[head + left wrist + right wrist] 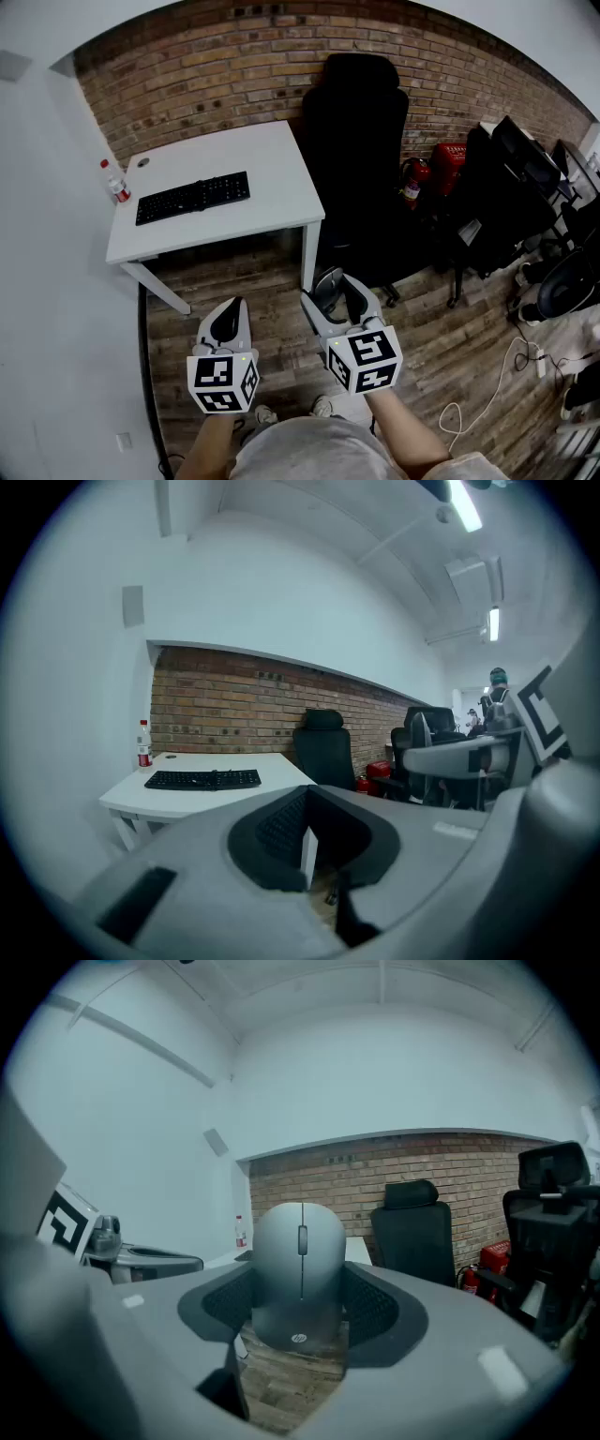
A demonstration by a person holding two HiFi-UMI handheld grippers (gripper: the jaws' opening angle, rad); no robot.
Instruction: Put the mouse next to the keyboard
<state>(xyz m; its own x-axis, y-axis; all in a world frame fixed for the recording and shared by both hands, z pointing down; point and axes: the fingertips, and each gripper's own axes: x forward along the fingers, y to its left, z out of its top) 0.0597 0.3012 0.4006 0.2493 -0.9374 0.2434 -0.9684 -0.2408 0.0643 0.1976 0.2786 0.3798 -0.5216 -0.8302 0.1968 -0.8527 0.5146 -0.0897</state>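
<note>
Right gripper view shows the grey, rounded plastic mouse [300, 1274] held in the right gripper [300, 1305]. The jaws stand wide apart and their dark ribbed pads [230, 1302] press against the mouse's two flanks. The mouse is off every surface, with bare plank floor visible under it.

It appears to stand steeply on end. The scroll-wheel end is uppermost and the end with the small logo is lowest, so its long axis runs nearly bottom to top in that view, across the line of the jaws. Its curved top shell faces back toward the camera, and the wheel lies on the centre line between the pads.

The left gripper [309, 841] carries nothing. Its jaws are only narrowly apart, and a thin slit between them shows a table leg and some floor.

Head view places both grippers low in the picture, over the wooden floor and well apart from the white rectangular table [267, 169]. The flat black keyboard [192, 198] lies along the table's left half, with bare tabletop to its right. A clear bottle with a red cap [116, 185] stands at the table's left edge, and a tall black office chair [354, 141] sits just beside its right end.

By this reading the pick-up is done. What remains is to carry the mouse to the table, tip it so its underside faces down, and set it beside the keyboard.
</note>
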